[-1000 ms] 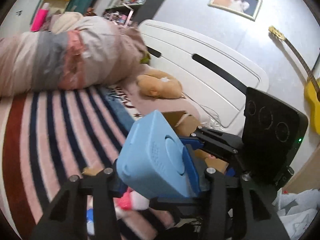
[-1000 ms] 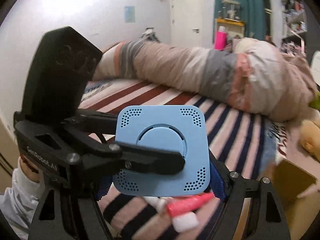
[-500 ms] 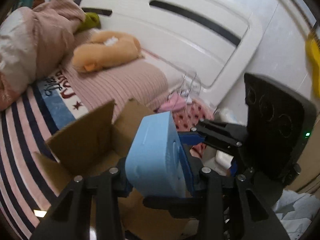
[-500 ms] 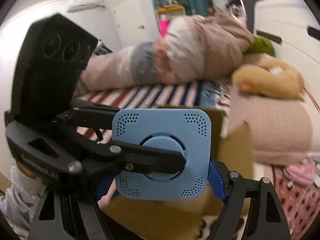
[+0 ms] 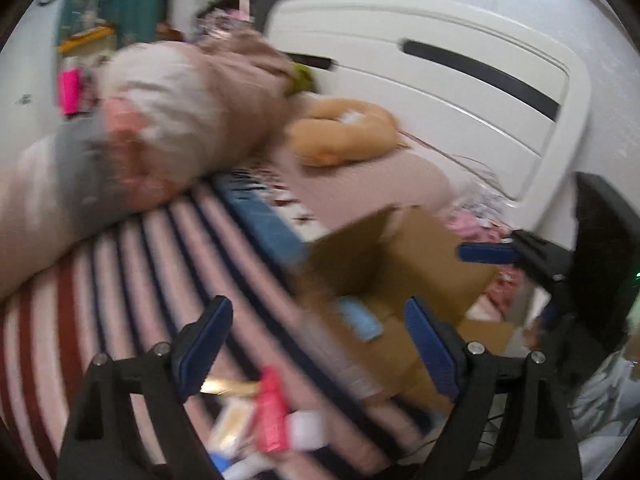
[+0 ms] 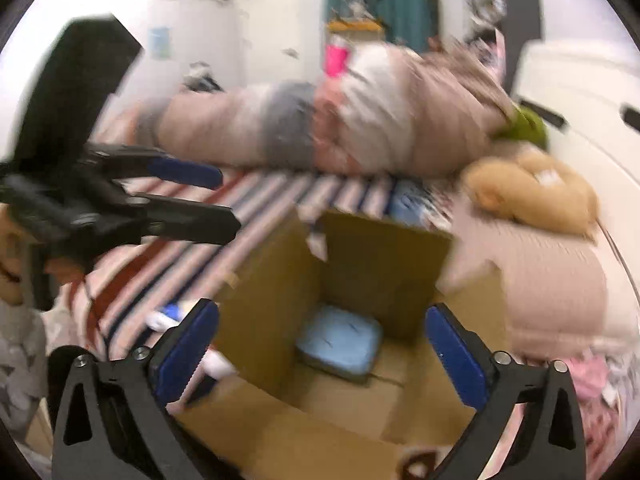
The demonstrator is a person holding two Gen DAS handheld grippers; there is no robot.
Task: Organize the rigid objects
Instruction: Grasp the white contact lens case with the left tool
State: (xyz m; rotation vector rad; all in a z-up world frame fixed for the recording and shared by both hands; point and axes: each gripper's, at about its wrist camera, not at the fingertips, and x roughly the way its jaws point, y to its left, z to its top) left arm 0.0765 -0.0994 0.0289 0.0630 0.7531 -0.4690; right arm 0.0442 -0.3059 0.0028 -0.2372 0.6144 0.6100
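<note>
The light-blue square plastic device with rounded corners (image 6: 339,344) is lying flat on the floor of the open brown cardboard box (image 6: 384,264), which is sitting on the striped red, pink and navy bedspread (image 5: 132,264). The right gripper (image 6: 322,350) is hovering above the box with its blue-padded jaws spread wide; they have just been opening, and nothing is between them but the view down onto the device. The left gripper (image 5: 318,344) is standing beside it, its jaws likewise having just been opening and now wide apart and empty; in the right wrist view its black fingers are reaching in from the left. Near the left gripper a pink tube (image 5: 272,416) and other small items are lying blurred on the bedspread. An orange plush cushion (image 5: 344,132) is resting by the white headboard (image 5: 460,92).
</note>
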